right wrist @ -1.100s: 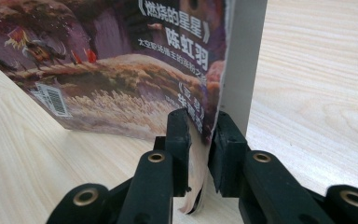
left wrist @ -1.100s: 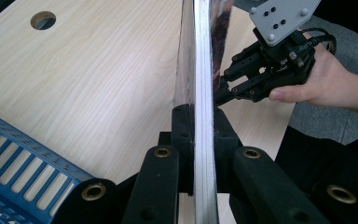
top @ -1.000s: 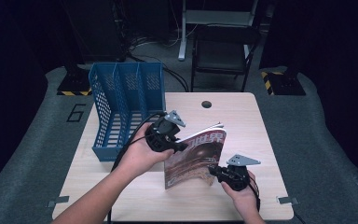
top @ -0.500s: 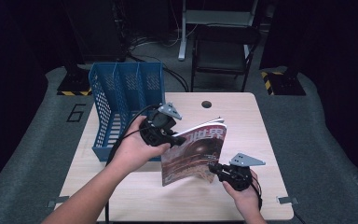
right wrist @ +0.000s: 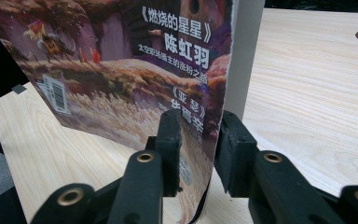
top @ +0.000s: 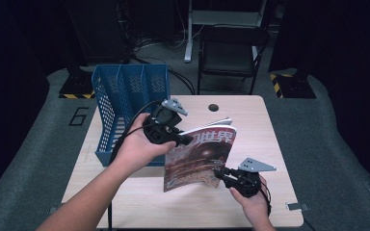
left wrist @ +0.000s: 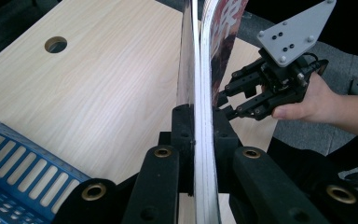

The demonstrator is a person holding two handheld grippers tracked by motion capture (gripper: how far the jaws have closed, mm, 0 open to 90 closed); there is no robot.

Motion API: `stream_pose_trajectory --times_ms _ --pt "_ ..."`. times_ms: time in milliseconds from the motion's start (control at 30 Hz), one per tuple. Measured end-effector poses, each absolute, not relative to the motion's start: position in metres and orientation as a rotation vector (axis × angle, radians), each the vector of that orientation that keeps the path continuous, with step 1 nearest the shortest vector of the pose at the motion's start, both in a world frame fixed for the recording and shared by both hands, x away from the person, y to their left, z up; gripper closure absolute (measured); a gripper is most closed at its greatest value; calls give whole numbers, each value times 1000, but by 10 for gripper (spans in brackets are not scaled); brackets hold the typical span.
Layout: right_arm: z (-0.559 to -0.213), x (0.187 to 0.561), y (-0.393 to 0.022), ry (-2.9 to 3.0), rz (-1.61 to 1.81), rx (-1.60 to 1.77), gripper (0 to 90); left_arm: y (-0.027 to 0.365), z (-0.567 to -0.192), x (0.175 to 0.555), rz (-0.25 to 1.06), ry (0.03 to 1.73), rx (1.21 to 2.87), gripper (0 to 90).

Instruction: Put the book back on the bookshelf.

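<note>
Glossy and brown-red, the thin paper magazine with white Chinese characters on its cover stands on edge above the pale wooden worktop, lifted clear of it and tilted, spine side toward the person. The left tool is clamped on the magazine's upper left corner; in the left gripper view its two black pads press tight on the stacked pages from both sides. The right tool sits at the magazine's lower right corner. Its jaws have just been opening, and in the right gripper view the bottom edge of the cover hangs between them with a gap at the right pad, so they stand apart around the paper rather than gripping it. A hand holds this tool low near the worktop's near edge. Just left of the left hand, the blue plastic slotted file rack with three compartments stands on the worktop's left side, apart from the magazine.
</note>
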State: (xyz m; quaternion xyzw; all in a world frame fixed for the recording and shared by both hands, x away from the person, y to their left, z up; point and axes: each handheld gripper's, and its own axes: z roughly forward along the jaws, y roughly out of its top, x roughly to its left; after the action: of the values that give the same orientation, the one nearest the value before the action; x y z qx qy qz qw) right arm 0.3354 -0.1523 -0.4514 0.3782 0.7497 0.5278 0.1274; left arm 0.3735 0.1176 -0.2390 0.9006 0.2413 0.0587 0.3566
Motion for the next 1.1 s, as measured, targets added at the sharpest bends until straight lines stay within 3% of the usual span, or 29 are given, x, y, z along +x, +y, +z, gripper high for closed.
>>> stream_pose_trajectory --times_ms 500,1100 --pt "-462 337 -158 2199 1532 1145 584 117 -226 378 177 638 2325 839" --pt "-470 339 -160 2226 1510 1194 549 126 -212 383 181 671 2316 839"
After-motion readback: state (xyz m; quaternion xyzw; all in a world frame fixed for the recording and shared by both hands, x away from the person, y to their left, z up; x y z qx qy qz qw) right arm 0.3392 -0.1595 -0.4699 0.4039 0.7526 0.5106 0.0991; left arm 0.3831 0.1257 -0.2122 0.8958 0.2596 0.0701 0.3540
